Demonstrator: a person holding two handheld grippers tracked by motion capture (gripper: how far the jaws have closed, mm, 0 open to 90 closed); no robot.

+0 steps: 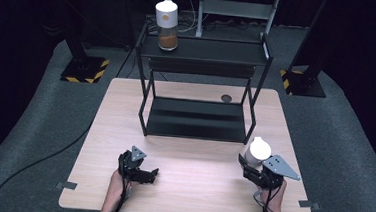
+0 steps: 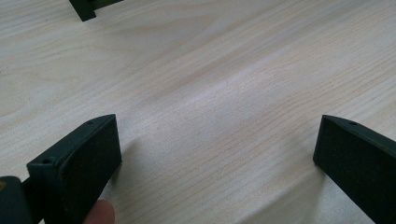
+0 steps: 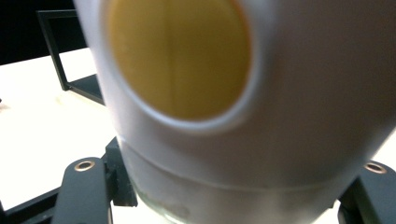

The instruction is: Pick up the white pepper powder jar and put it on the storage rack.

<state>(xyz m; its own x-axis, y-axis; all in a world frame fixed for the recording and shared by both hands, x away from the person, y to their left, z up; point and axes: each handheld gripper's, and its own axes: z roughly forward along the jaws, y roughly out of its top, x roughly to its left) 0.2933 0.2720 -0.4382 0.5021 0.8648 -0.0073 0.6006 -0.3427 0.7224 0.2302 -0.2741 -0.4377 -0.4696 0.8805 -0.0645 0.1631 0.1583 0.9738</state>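
A white-capped jar [image 1: 259, 150] with a round yellow spot on its cap stands on the surface [image 1: 190, 186] just off the front right leg of the black rack [image 1: 200, 87], and the right tool [image 1: 252, 166] is clenched around its lower body, a jaw on either side. A second white-capped jar [image 1: 166, 25] with brown contents sits on the rack's top shelf at its left end. The left tool [image 1: 147, 175] rests released in front of the rack's left side, its jaws spread wide over bare wood with nothing between them.

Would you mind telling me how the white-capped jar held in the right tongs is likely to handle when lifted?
The white-capped glass jar looks tall and narrow, so it may tip if set down carelessly. Its clear lower body seems smooth glass, probably slippery and breakable. The right tongs grip it low, below the bulky cap, so it might wobble.
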